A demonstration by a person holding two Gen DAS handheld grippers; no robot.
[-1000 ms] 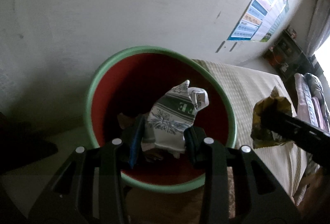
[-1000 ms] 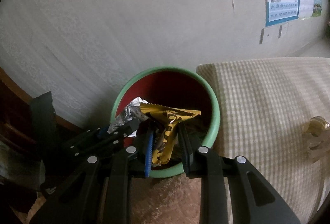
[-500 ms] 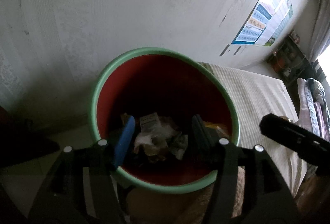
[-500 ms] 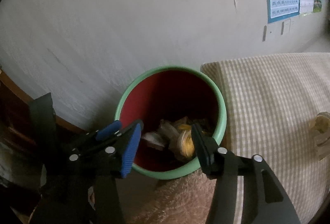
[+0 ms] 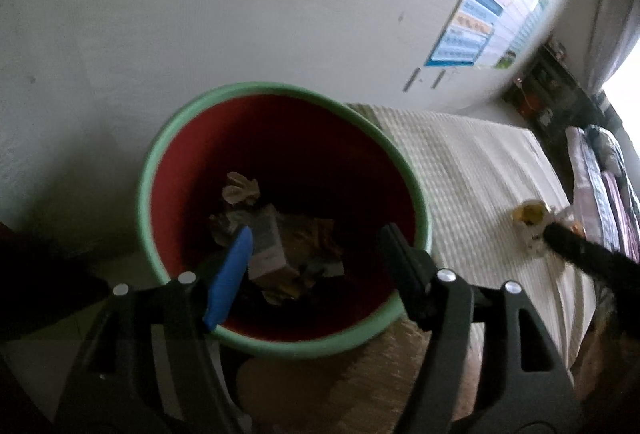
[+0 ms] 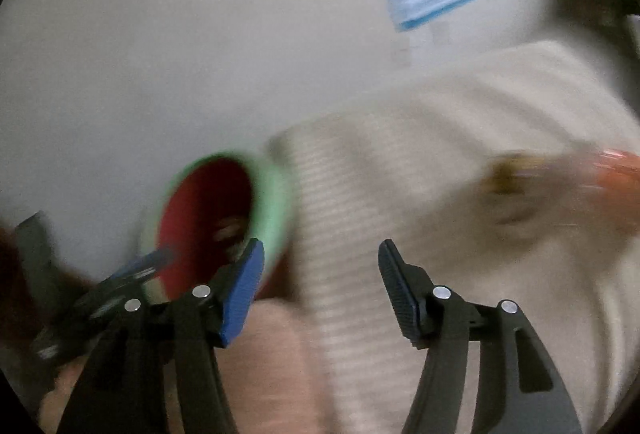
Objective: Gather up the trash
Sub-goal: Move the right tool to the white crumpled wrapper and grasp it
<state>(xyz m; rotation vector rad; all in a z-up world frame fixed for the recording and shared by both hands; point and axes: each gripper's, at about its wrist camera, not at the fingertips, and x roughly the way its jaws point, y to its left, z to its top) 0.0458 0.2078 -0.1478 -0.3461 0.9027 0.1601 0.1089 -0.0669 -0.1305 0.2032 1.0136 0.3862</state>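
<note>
Pale plaster wall [image 5: 224, 2] forms the background, with a printed chart [image 5: 484, 22] fixed to it toward the right. At the foot of this wall we see a bin [image 5: 404, 170] with a green rim and red interior, standing just beside the near-left corner of a bed covered in a checked cream cloth [image 5: 472, 174]. Crumpled trash [image 5: 276, 238] lies at the bottom of the bin: a pale paper wad, a small grey carton and creased wrappers, all loose and touching one another. Our left gripper [image 5: 316, 254] hangs above the bin mouth, pointing down into it; its jaws have just been opening, they stand spread, and nothing is pinched between them. Our right gripper [image 6: 320, 274] is over the left edge of the bed, to the right of the bin; its jaws have likewise just been opening, stand spread, and carry nothing. The right wrist view is heavily blurred. Further along the bed, near its right side, we see a yellowish wrapper [image 5: 530, 224] resting on the cloth, with an orange item [image 6: 618, 166] just beyond it, too smeared to identify.
</note>
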